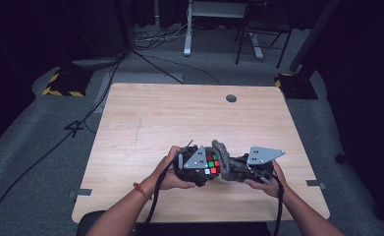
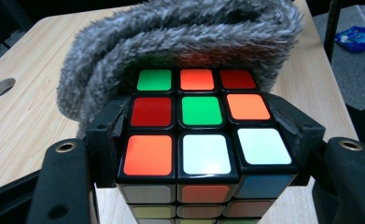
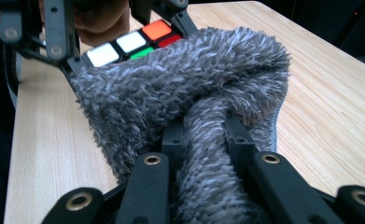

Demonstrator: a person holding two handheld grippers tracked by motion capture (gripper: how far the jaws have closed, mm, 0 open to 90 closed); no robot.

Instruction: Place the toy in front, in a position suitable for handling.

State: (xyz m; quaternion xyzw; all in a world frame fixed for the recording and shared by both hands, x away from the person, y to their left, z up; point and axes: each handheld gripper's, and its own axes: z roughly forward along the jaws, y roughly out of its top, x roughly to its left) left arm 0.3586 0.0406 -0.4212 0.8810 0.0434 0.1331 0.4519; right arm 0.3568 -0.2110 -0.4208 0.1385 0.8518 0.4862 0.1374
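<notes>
A scrambled Rubik's cube (image 1: 212,164) is clamped between the jaws of my left gripper (image 1: 205,167) just above the near middle of the wooden table (image 1: 179,113). In the left gripper view the cube (image 2: 201,121) shows a top face of green, orange, red and white stickers, with the left gripper (image 2: 201,136) shut on its sides. A grey fluffy cloth (image 2: 180,32) drapes over the cube's far edge. My right gripper (image 3: 203,140) is shut on a bunched fold of that cloth (image 3: 180,88), and it presses against the cube (image 3: 129,42). In the high view the right gripper (image 1: 239,167) meets the cloth (image 1: 228,162) from the right.
A round cable hole (image 1: 231,98) sits near the table's far edge. Beyond the table are cables, a white desk leg (image 1: 187,29) and yellow-black striped stand bases (image 1: 62,86) on grey carpet. A blue packet (image 2: 357,37) lies on the floor.
</notes>
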